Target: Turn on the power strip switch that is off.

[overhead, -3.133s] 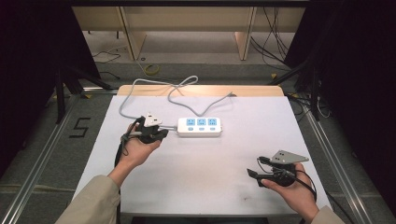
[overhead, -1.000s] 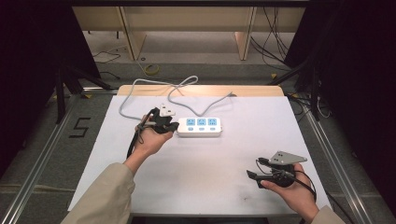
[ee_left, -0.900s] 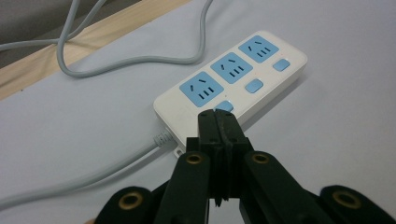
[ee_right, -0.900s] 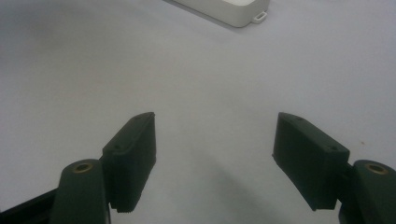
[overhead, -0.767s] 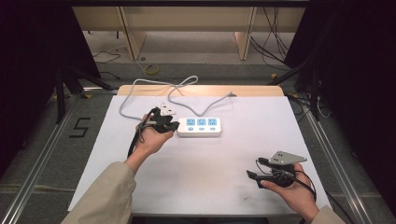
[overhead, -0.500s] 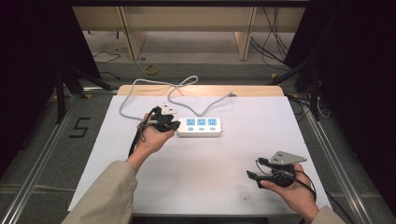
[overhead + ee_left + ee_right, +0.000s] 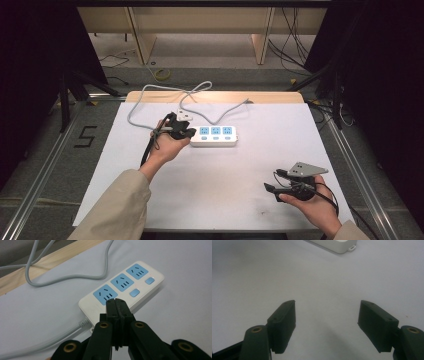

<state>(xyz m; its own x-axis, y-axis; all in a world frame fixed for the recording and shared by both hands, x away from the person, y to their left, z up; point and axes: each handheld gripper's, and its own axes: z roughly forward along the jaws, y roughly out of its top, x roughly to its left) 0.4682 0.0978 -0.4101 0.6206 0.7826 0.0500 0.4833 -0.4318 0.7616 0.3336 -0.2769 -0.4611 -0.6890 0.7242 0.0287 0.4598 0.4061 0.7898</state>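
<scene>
A white power strip (image 7: 216,136) with three blue sockets lies on the white table, its grey cable (image 7: 150,95) looping toward the far edge. In the left gripper view the strip (image 7: 125,292) lies just beyond my jaws. My left gripper (image 7: 186,133) is shut with nothing between its jaws, and its tip (image 7: 117,305) hovers at the strip's left end, by the nearest socket. My right gripper (image 7: 270,189) rests near the front right of the table, held in a hand. In the right gripper view its jaws (image 7: 325,322) stand wide apart over bare table, open and holding nothing.
A white plug (image 7: 183,115) lies behind the left hand near the cable. The table's wooden far edge (image 7: 215,96) borders a floor with loose cables. A corner of the strip (image 7: 337,247) peeks in at the top of the right gripper view.
My left gripper has moved right from the table's left side up to the strip's left end, with little movement in the last second. The right gripper has stayed put.
</scene>
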